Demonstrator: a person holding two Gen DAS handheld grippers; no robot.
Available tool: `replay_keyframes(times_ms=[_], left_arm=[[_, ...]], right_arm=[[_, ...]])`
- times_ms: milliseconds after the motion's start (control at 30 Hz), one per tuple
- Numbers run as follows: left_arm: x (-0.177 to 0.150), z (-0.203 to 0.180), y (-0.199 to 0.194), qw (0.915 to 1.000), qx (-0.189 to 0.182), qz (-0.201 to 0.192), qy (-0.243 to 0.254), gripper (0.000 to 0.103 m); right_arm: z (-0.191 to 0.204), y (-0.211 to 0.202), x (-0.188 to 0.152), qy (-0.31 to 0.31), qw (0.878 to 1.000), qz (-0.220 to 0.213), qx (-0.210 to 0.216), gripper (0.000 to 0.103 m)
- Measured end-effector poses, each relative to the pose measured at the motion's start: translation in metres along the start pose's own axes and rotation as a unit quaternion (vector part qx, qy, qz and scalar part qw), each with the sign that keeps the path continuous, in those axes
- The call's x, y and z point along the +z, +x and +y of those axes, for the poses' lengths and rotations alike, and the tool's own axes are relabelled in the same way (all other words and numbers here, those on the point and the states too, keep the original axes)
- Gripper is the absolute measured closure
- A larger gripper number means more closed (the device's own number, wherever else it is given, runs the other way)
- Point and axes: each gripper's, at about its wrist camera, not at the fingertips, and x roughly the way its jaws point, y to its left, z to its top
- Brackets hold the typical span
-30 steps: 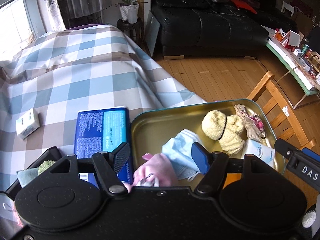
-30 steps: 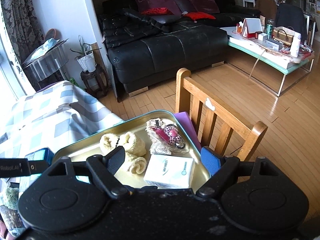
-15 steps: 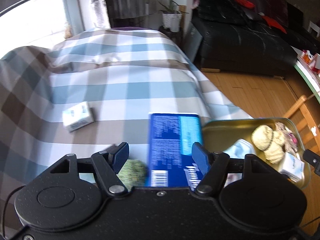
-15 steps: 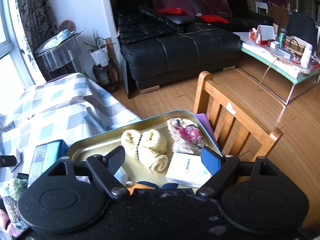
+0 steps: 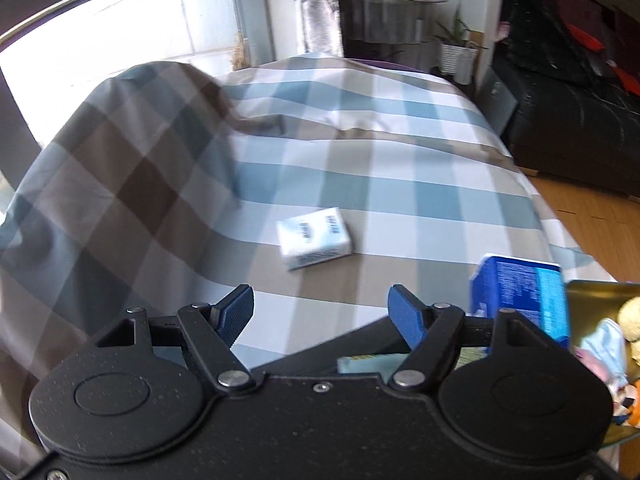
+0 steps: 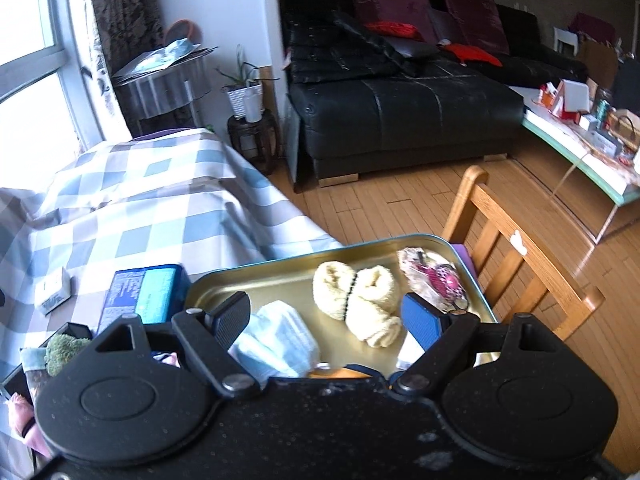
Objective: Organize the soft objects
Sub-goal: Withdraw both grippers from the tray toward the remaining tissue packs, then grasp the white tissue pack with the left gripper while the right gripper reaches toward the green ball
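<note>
Directly ahead of the left gripper (image 5: 320, 312), whose empty jaws are opening, lies the small tissue pack (image 5: 315, 237), long axis crosswise.

Cream knit socks (image 6: 360, 300) and blue face masks (image 6: 276, 340) lie in gold tray (image 6: 256, 276).

This is a home living room. A black leather sofa (image 6: 400, 112) with dark red cushions (image 6: 394, 12) stands against the wall on a wooden plank floor (image 6: 400, 204). A potted plant (image 6: 244, 96) sits on a small round stool (image 6: 254, 136) beside a window (image 6: 24, 52) with a patterned curtain (image 6: 124, 24). A low coffee table (image 6: 580, 148) is crowded with household clutter, a wooden chair (image 6: 516, 248) stands near, and a checked cloth (image 5: 360, 168) covers the desk.
</note>
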Motion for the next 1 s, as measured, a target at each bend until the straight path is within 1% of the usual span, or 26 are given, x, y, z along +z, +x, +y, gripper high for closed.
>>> replay_keyframes(times_ms=[267, 467, 600, 767, 900, 1000], left_arm=[[0.008, 0.033, 0.032, 0.9993, 0.031, 0.015, -0.018, 0.033], [0.017, 0.045, 0.061, 0.9977, 0.035, 0.039, -0.044, 0.033], [0.028, 0.047, 0.082, 0.9962, 0.032, 0.053, -0.061, 0.033], [0.046, 0.036, 0.103, 0.9970, 0.044, 0.040, -0.049, 0.033], [0.053, 0.030, 0.123, 0.9971, 0.023, 0.047, -0.056, 0.033], [0.050, 0.025, 0.133, 0.9979, 0.000, 0.043, -0.049, 0.033]], right_arm=[[0.038, -0.003, 0.010, -0.034, 0.999, 0.003, 0.031, 0.020], [0.076, -0.005, 0.019, -0.063, 0.995, 0.012, 0.072, 0.019], [0.103, -0.005, 0.022, -0.078, 0.991, 0.026, 0.104, 0.019], [0.137, -0.001, 0.018, -0.102, 0.986, 0.037, 0.127, 0.019], [0.157, -0.001, 0.008, -0.120, 0.981, 0.046, 0.142, 0.019], [0.167, -0.002, -0.002, -0.135, 0.978, 0.052, 0.148, 0.019]])
